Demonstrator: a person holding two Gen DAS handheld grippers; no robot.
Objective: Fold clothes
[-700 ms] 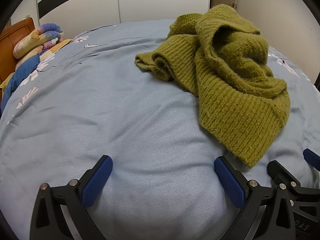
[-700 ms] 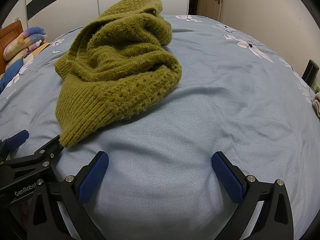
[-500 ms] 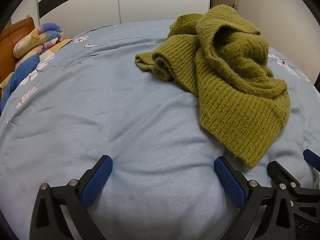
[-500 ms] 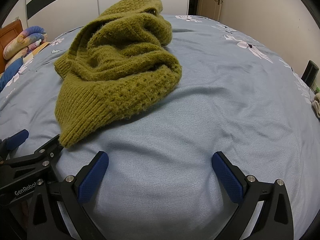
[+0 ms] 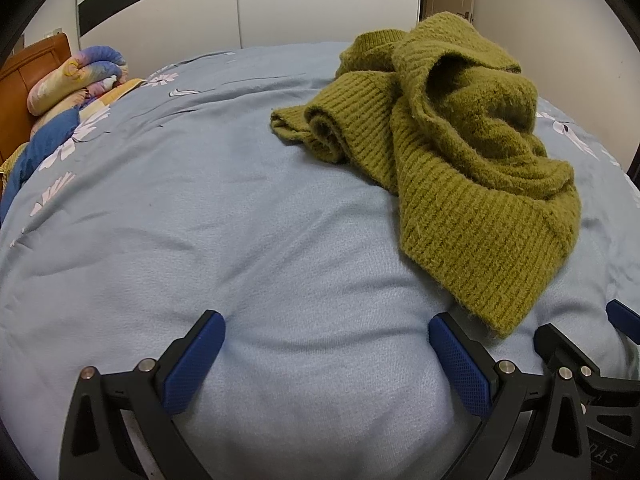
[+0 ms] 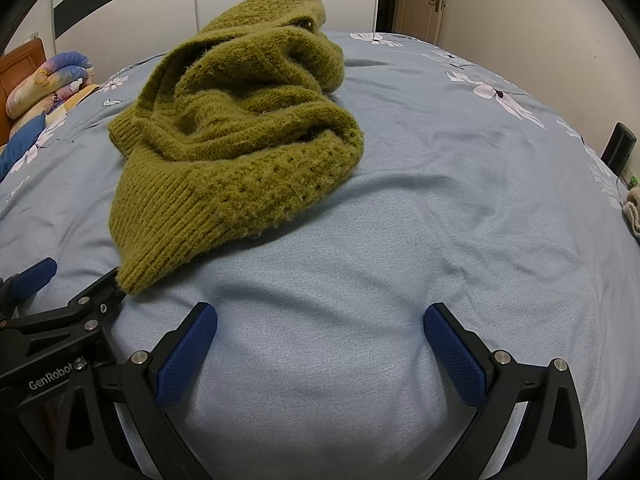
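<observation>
Sweater [image 5: 452, 168]: olive-green knit, heaped in a crumpled pile on the bed sheet [image 5: 240, 240]; in the left wrist view right of centre, in the right wrist view [image 6: 236, 148] left of centre.
Hidden: inner folds and the underside of the heap out of sight; sleeves, collar and body hard to tell apart; far side of the pile cut from both views by its own bulk.
Long axis: runs from the tall bunched part at the far end down to a flat ribbed hem [image 5: 492, 276] at the near end, pointing toward the grippers.
Side roll: ribbed rolled piece [image 5: 324, 132] sticking out to the left of the heap in the left wrist view.
Left gripper [image 5: 326, 358]: jaws spread wide, nothing between them, fingertips low over bare sheet; also seen at the left edge of the right wrist view [image 6: 72, 316], partly cut off.
Right gripper [image 6: 320, 350]: jaws spread wide, holding nothing, over bare sheet; only partly in frame at the right edge of the left wrist view.
Near hem corner [image 6: 134, 278]: lies between the two grippers, just beside the left gripper's outer finger; contact hard to judge.
Open room: broad bare sheet left of the heap in the left wrist view and right of it in the right wrist view.
Edges: rolled quilt [image 5: 76, 76] and wooden headboard [image 5: 28, 80] at far left; wardrobe doors [image 5: 280, 0] behind; door [image 6: 426, 4] at back right.
</observation>
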